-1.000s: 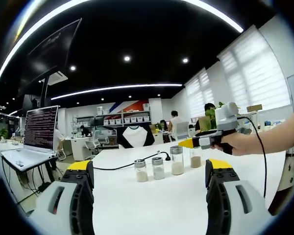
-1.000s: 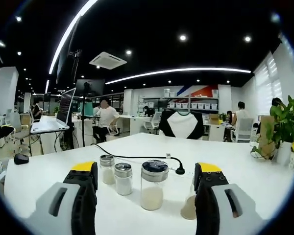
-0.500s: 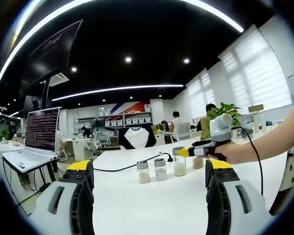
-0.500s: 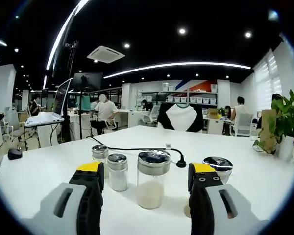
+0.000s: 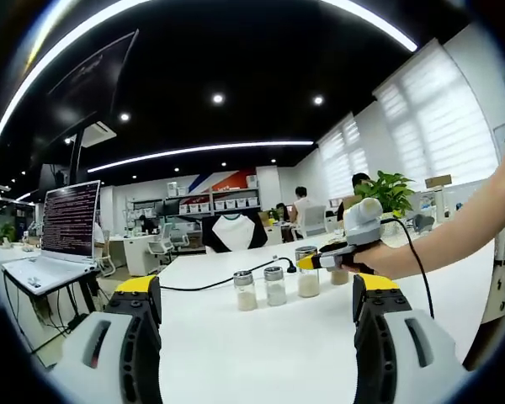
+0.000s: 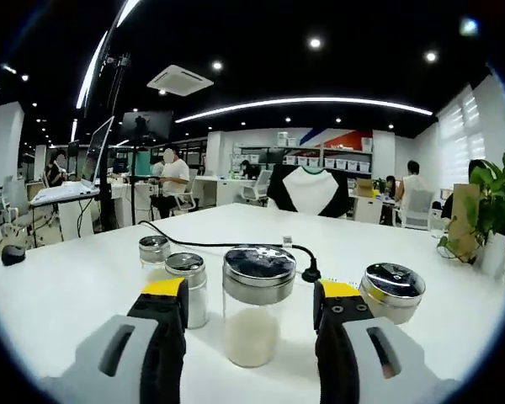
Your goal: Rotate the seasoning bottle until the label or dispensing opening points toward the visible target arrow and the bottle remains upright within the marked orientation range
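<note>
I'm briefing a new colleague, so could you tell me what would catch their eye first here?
In the right gripper view, a tall seasoning bottle stands upright between the open right gripper jaws, with three more bottles beside it. In the left gripper view, a glowing laptop sits far left.

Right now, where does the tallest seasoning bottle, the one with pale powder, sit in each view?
Left gripper view: the tallest bottle stands right of center on the white table, third from the left in the row, at the tip of the right tongs.
Right gripper view: it stands at bottom center, between this view's own jaws.
Shared landmark: the black cable lying behind the bottles.
</note>
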